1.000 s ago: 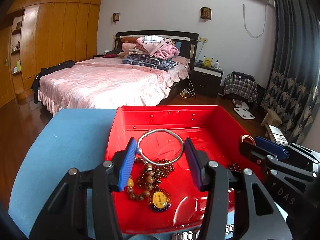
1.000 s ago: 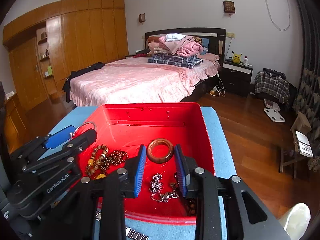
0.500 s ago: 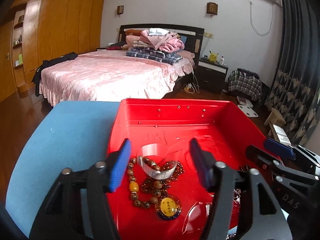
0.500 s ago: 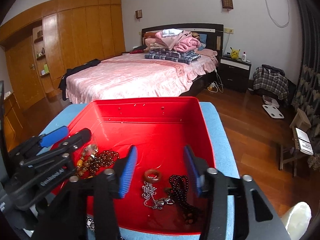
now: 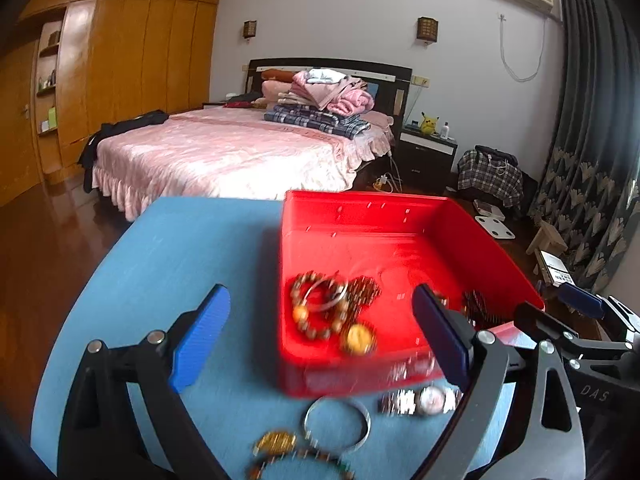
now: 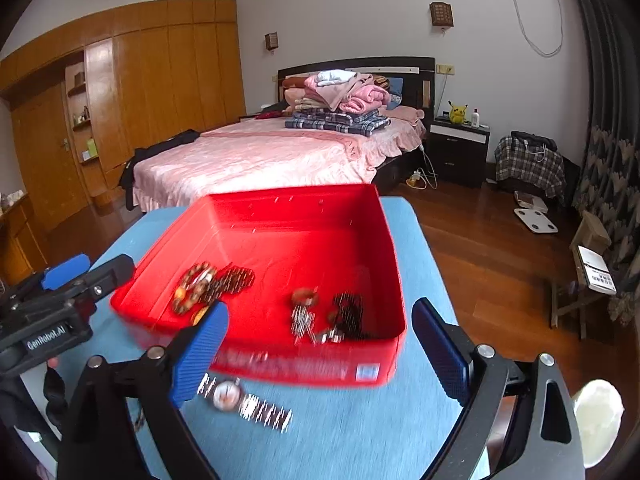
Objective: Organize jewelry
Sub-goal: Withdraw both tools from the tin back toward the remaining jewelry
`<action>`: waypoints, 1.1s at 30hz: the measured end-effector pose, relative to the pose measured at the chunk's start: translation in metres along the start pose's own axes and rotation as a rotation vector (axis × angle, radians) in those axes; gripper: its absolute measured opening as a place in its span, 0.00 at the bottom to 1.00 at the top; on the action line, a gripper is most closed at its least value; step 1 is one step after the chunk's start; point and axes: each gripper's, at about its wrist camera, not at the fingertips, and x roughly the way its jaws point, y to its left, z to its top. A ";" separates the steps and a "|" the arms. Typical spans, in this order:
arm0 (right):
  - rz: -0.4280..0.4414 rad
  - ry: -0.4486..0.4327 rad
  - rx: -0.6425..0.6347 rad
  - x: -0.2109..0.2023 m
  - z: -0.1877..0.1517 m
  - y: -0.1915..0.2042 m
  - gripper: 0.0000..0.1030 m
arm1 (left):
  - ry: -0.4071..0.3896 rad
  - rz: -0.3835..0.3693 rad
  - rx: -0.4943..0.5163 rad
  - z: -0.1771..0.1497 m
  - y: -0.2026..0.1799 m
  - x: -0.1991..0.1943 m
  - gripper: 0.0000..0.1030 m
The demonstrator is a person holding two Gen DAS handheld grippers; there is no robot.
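Note:
A red tray (image 5: 400,204) (image 6: 394,264) sits on a blue table (image 5: 180,248) (image 6: 360,432). In it lie a beaded necklace with a silver bangle (image 5: 320,300) (image 6: 200,284), a brown ring (image 6: 305,295), a silver chain (image 6: 302,320) and dark beads (image 6: 348,312). On the table before the tray lie a silver watch (image 5: 420,398) (image 6: 240,400), a silver bangle (image 5: 336,422) and a gold pendant on beads (image 5: 276,442). My left gripper (image 5: 320,332) is open and empty, above the tray's near left corner. My right gripper (image 6: 320,348) is open and empty, above the tray's near wall.
A bed with pink cover (image 5: 232,152) stands behind the table. The table's right edge (image 6: 432,256) drops to a wooden floor. A small stool (image 6: 588,264) stands at right. The right gripper shows in the left wrist view (image 5: 580,320), and the left gripper in the right wrist view (image 6: 60,296).
Both grippers let go of their pieces, a silver bangle and a brown ring, opened wide and pulled back from the tray. The watch and other table pieces have come into view.

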 end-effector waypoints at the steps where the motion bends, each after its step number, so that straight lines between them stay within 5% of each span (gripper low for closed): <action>1: 0.001 0.003 0.001 -0.003 -0.004 0.001 0.88 | 0.003 0.005 -0.006 -0.005 0.003 -0.005 0.87; 15: 0.008 0.022 0.021 -0.029 -0.045 0.009 0.88 | 0.091 0.053 0.017 -0.065 0.017 -0.031 0.86; 33: 0.022 0.050 -0.012 -0.027 -0.062 0.024 0.88 | 0.193 0.041 -0.017 -0.096 0.041 -0.026 0.60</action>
